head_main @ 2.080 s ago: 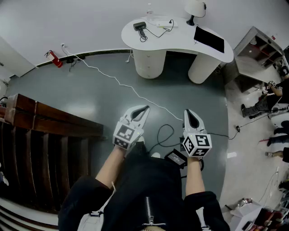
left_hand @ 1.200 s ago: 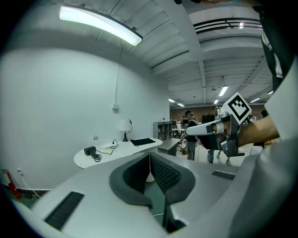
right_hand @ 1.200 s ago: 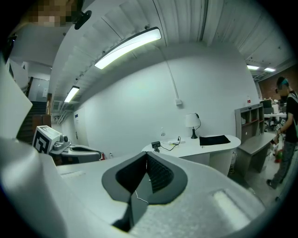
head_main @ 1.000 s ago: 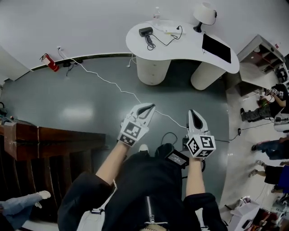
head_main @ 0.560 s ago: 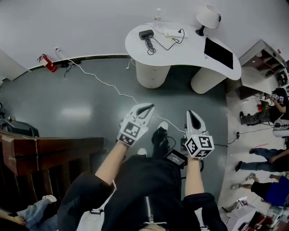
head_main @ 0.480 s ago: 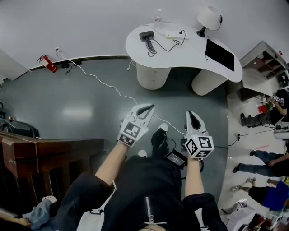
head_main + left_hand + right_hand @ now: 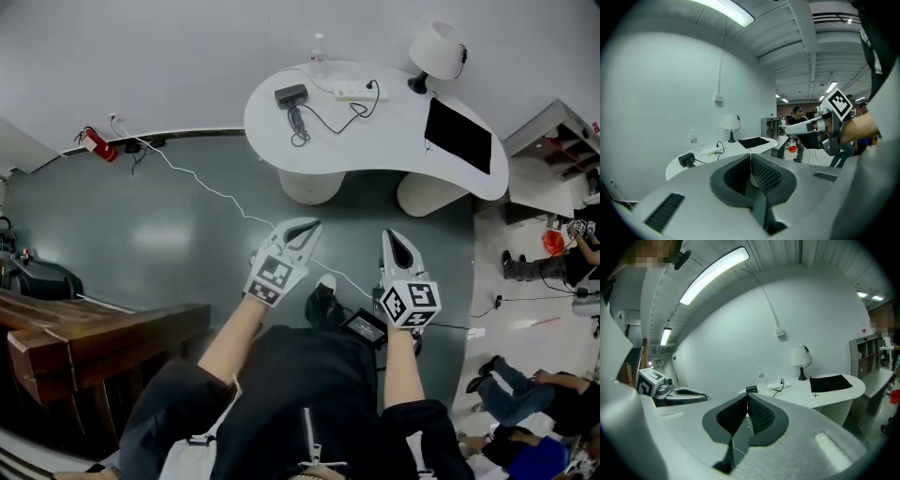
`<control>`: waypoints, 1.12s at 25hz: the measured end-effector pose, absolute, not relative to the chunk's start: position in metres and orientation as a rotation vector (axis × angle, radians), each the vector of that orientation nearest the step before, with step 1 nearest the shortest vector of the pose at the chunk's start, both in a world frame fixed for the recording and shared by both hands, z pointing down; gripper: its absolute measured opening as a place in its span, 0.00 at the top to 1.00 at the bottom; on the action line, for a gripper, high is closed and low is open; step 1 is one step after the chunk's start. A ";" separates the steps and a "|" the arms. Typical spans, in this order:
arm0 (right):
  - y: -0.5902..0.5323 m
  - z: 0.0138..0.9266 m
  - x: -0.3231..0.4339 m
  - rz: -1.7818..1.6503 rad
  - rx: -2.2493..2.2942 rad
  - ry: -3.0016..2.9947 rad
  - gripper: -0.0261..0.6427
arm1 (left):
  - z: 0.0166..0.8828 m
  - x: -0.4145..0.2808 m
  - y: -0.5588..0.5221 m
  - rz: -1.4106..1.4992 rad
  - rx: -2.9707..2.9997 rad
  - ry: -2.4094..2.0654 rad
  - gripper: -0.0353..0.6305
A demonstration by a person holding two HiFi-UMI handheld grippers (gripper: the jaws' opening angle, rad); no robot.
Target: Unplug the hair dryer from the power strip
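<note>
grey floor fills most of the head view, with a white curved tabletop against the far wall. my left tongs and right tongs are side by side above the floor, well short of the tabletop. both pairs of jaws are together with nothing between them. the black hair dryer lies on the tabletop's left part, its cord running to the white power strip near the back edge.

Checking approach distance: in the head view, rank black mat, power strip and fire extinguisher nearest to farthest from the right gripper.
1. Black mat, right end of the desk.
2. Power strip, at its far edge.
3. Fire extinguisher, far left of view.
</note>
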State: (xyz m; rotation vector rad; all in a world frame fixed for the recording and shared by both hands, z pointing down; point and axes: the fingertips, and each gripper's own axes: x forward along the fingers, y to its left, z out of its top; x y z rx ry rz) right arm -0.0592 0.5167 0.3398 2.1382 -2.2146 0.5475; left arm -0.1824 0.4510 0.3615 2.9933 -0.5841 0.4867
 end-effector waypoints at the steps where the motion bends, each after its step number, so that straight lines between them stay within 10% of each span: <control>1: 0.506 0.338 -0.049 0.546 2.130 -2.221 0.96 | 0.360 -0.172 0.441 0.488 2.992 -0.590 0.93; 28: 0.354 0.347 0.087 0.595 2.060 -2.316 0.96 | 0.369 -0.034 0.295 0.560 2.990 -0.654 0.92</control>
